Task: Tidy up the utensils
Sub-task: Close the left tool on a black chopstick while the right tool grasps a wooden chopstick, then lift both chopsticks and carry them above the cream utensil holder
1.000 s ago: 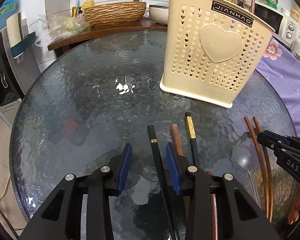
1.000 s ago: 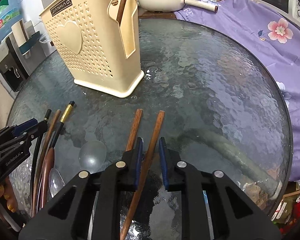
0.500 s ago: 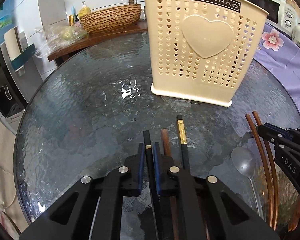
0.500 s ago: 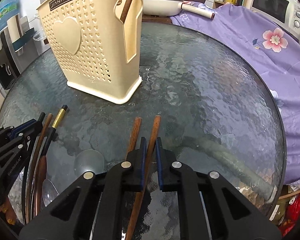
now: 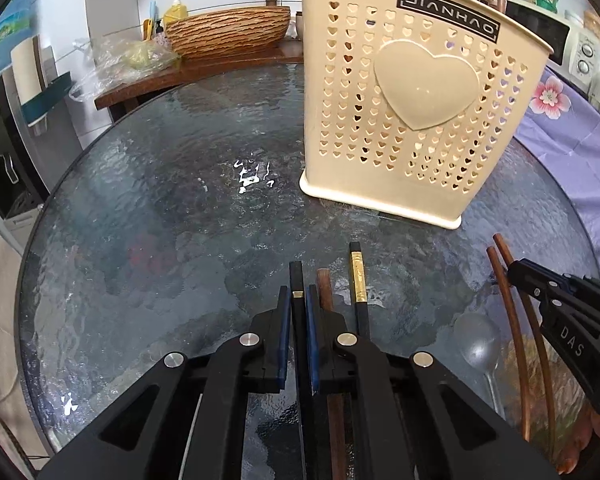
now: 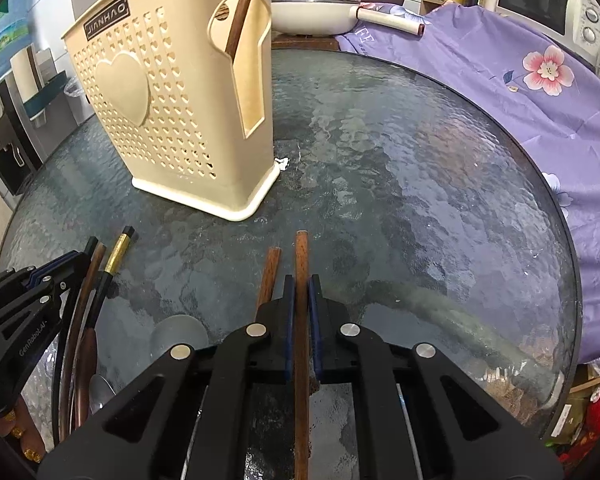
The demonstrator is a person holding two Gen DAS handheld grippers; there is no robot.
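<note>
A cream perforated utensil holder (image 5: pixel 412 112) with a heart stands on the round glass table (image 5: pixel 172 216); it also shows in the right wrist view (image 6: pixel 172 120) with a wooden utensil inside. My left gripper (image 5: pixel 297 296) is shut on a black chopstick (image 5: pixel 296 276). Beside it lie a brown chopstick (image 5: pixel 324 288) and a black chopstick with a gold band (image 5: pixel 357 280). My right gripper (image 6: pixel 301 284) is shut on a brown wooden chopstick (image 6: pixel 301 256); its twin (image 6: pixel 270 272) lies just left.
A clear plastic spoon (image 5: pixel 476 340) lies between the two chopstick groups. A purple flowered cloth (image 6: pixel 520 80) covers the right side. A woven basket (image 5: pixel 228 36), a white pan (image 6: pixel 316 16) and a microwave (image 6: pixel 536 0) stand behind the table.
My left gripper moved forward and closed on the black chopstick. My right gripper closed on the right brown chopstick. Both views moved nearer the holder.
</note>
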